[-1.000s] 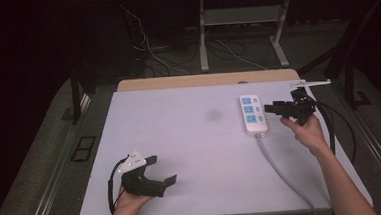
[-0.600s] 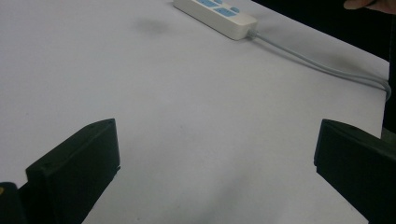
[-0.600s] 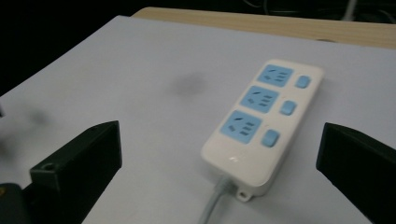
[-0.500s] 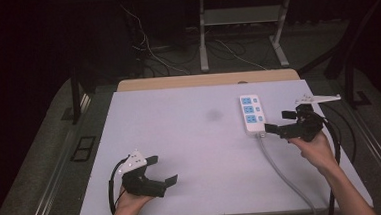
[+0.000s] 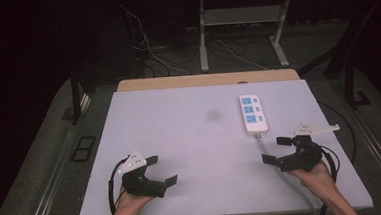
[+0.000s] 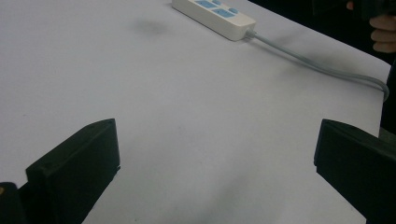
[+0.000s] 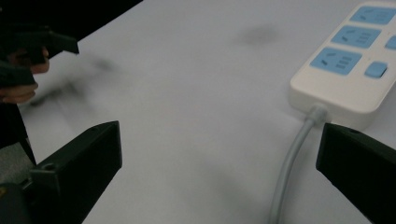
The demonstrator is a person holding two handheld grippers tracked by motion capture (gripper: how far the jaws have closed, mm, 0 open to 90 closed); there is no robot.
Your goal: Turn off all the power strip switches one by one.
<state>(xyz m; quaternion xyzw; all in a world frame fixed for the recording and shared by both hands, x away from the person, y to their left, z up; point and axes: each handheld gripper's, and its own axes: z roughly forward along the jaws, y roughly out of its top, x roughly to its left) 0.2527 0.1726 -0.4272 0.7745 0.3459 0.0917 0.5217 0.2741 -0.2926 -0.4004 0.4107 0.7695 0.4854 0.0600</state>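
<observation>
The white power strip (image 5: 253, 113) lies flat at the upper right of the bench (image 5: 190, 137), its grey cord (image 5: 277, 170) trailing down toward the lower right. Just below it, beside the cord, hovers the right gripper (image 5: 277, 150), jaws wide apart and empty. The left gripper (image 5: 161, 170), lower left, also gapes, holding nothing. A faint dark smudge (image 5: 213, 115) marks the bench's middle.

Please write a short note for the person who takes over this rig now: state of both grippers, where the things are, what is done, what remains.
Left gripper: open, empty, low over the near left of the table.
Right gripper: open, empty; its jaws have just been opening, nothing between them. It sits near the right edge, beside the grey cord.
Power strip: flat on the far right of the table, sockets up, no plug in it, cord running toward the near edge.
Done: the strip lies released.
Left: cannot tell from here; probably nothing is in progress.
</observation>
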